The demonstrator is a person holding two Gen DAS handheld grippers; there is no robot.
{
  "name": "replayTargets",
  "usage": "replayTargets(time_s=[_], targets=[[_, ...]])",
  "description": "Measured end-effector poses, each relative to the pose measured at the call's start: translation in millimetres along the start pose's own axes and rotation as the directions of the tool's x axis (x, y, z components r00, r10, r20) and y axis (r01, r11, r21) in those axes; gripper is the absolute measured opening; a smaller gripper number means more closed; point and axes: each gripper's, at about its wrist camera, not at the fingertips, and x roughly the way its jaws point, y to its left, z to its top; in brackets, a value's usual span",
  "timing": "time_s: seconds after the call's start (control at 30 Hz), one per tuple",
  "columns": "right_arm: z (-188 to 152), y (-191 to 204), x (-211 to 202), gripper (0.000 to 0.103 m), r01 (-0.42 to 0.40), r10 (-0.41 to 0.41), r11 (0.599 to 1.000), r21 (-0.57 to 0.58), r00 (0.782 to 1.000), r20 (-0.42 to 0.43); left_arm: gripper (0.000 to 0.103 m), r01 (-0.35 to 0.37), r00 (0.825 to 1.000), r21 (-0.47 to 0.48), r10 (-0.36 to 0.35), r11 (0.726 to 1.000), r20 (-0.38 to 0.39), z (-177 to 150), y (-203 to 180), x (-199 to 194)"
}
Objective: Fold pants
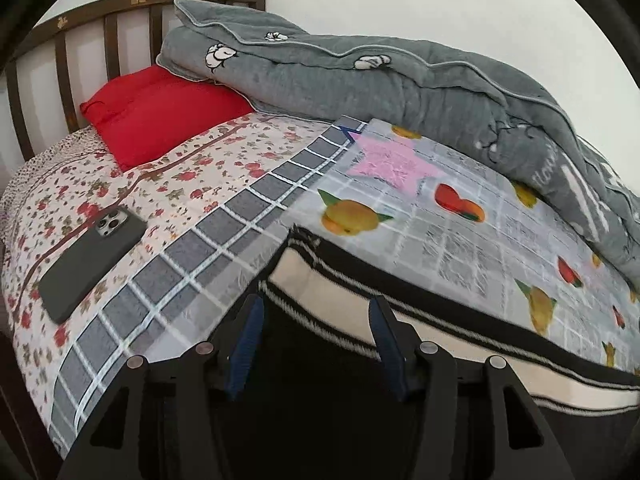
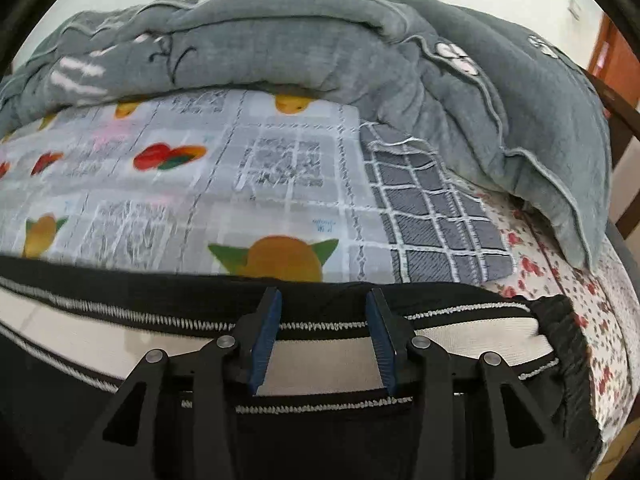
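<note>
While the pants lie flat on the bed, both claws hover above them. Left gripper and right gripper — jaws parted, gripping nothing.

Pants: black knit cloth, cream stripe. Comforter: grey plush. Pillow: red matt cloth. Headboard: dark wood. Phone: matt case.

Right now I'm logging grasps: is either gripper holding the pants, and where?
Neither. The left gripper and right gripper are both open over the pants, their pads clear of the cloth.
</note>
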Motion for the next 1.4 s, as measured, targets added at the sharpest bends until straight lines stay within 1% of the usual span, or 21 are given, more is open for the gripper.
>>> replayTargets(time_s=[0.07, 0.13, 0.23, 0.27, 0.3, 0.37, 0.47, 0.5, 0.53, 0.63, 0.77, 0.9, 0.93, 1.0, 1.13, 1.23, 1.3, 1.4], targets=[[0.4, 5.0, -7.9, 0.042, 0.054, -0.054, 0.998, 0.03, 0.999, 0.007, 0.052, 0.005, 1.0, -0.004, -0.005, 1.0, 0.004, -7.8, 2.9, -11.9], [-8.0, 15.2, -20.1, 0.044, 0.079, -0.081, 0.996, 0.041, 0.996, 0.03, 0.052, 0.008, 1.0, -0.01, -0.008, 1.0, 0.0, -15.4, 6.3, -20.9], [-22.2, 32.8, -40.3, 0.049, 0.039, -0.042, 0.999, 0.034, 0.996, 0.08, 0.052, 0.013, 1.0, -0.016, -0.013, 1.0, -0.006, -29.6, 14.8, -33.9], [-27.4, 37.2, -47.1, 0.054, 0.03, -0.033, 0.999, 0.034, 0.995, 0.095, 0.052, 0.014, 1.0, -0.017, -0.014, 1.0, -0.005, -34.7, 18.3, -38.2], [-32.5, 43.2, -54.0, 0.056, 0.016, -0.02, 0.999, 0.038, 0.993, 0.112, 0.052, 0.014, 1.0, -0.02, -0.014, 1.0, -0.007, -40.9, 22.9, -42.6], [-41.3, 53.1, -64.8, 0.057, -0.03, 0.025, 0.999, 0.04, 0.991, 0.134, 0.052, 0.021, 1.0, -0.032, -0.021, 0.999, -0.012, -52.8, 32.3, -49.7], [-54.8, 64.4, -79.4, 0.057, -0.076, 0.072, 0.997, 0.029, 0.989, 0.133, 0.052, 0.05, 0.998, -0.075, -0.053, 0.996, -0.041, -71.2, 53.2, -55.9], [-60.4, 68.2, -85.7, 0.057, -0.079, 0.075, 0.997, 0.025, 0.988, 0.136, 0.052, 0.062, 0.997, -0.081, -0.066, 0.995, -0.048, -76.2, 58.1, -56.8], [-66.7, 71.8, -92.3, 0.057, -0.066, 0.062, 0.997, 0.028, 0.988, 0.143, 0.052, 0.074, 0.996, -0.086, -0.078, 0.994, -0.051, -80.6, 63.5, -58.3], [-82.6, 82.6, -109.3, 0.057, -0.049, 0.047, 0.999, 0.007, 0.987, 0.154, 0.052, 0.125, 0.991, -0.116, -0.131, 0.985, -0.041, -92.2, 78.0, -61.7], [-96.3, 93.0, -125.6, 0.057, -0.068, 0.068, 0.998, -0.009, 0.986, 0.153, 0.052, 0.187, 0.98, -0.149, -0.195, 0.971, -0.034, -97.4, 89.7, -60.4], [-103.7, 101.8, -138.9, 0.057, -0.065, 0.067, 0.998, -0.021, 0.985, 0.162, 0.052, 0.231, 0.971, -0.176, -0.238, 0.957, -0.024, -103.6, 101.1, -64.5], [-104.4, 104.4, -141.7, 0.057, -0.061, 0.064, 0.998, -0.024, 0.984, 0.167, 0.052, 0.223, 0.973, -0.18, -0.231, 0.958, -0.025, -104.9, 103.4, -65.4], [-105.2, 109.3, -145.1, 0.057, -0.057, 0.061, 0.998, -0.03, 0.983, 0.175, 0.052, 0.182, 0.981, -0.185, -0.192, 0.966, -0.035, -108.5, 109.3, -65.6], [-103.1, 118.3, -148.1, 0.057, -0.078, 0.082, 0.996, -0.031, 0.98, 0.181, 0.051, 0.193, 0.977, -0.229, -0.208, 0.954, -0.043, -111.6, 123.3, -59.2], [-99.7, 124.8, -147.3, 0.057, -0.083, 0.089, 0.996, -0.04, 0.98, 0.18, 0.051, 0.216, 0.972, -0.25, -0.232, 0.944, -0.034, -108.4, 125.9, -52.0], [-98.8, 127.7, -148.3, 0.057, -0.085, 0.093, 0.995, -0.05, 0.979, 0.181, 0.05, 0.222, 0.972, -0.24, -0.234, 0.945, -0.02, -103.6, 122.9, -47.0], [-101.2, 129.0, -150.3, 0.057, -0.072, 0.082, 0.996, -0.061, 0.98, 0.181, 0.05, 0.207, 0.977, -0.225, -0.214, 0.952, -0.005, -92.9, 117.2, -38.0]])
